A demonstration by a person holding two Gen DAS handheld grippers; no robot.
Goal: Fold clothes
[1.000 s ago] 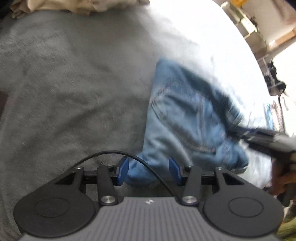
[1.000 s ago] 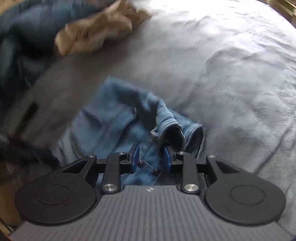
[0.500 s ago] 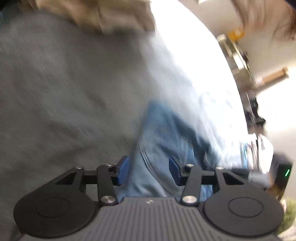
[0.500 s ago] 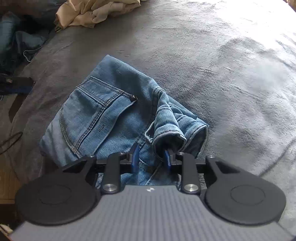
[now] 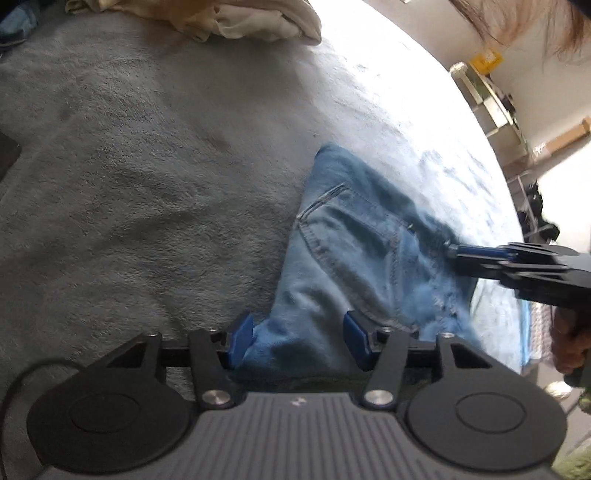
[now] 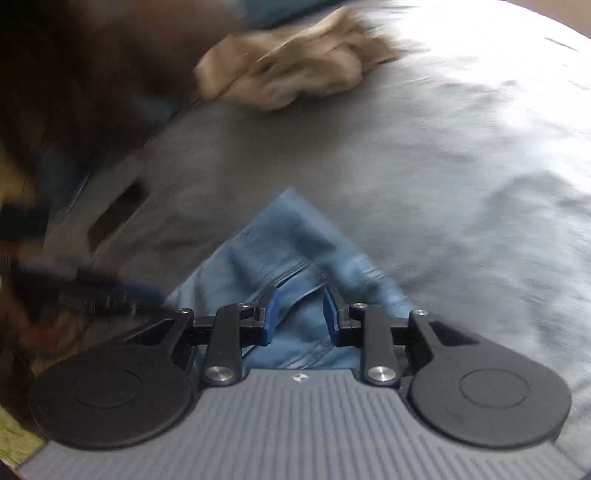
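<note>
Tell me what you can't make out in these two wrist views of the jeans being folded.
- Jeans: near edge hidden behind the left gripper, whose jaws are opening, left view.
- Right gripper: motion blur hides whether its pads press the denim, right view.
- Beige garment: smeared by blur, right view; cut by the top edge, left view.
- Dark mass, upper left, right view: unidentifiable.

Left claw [image 5: 298, 341] opening around denim; right claw [image 6: 300, 320] pinches cloth.

Blue jeans [image 5: 354, 258] spread on a soft grey blanket [image 5: 147, 166], near corner sat between the opening left gripper [image 5: 299, 338], far side touched by the right gripper [image 5: 452, 251], cream cloth [image 5: 240, 18] piled behind.
</note>
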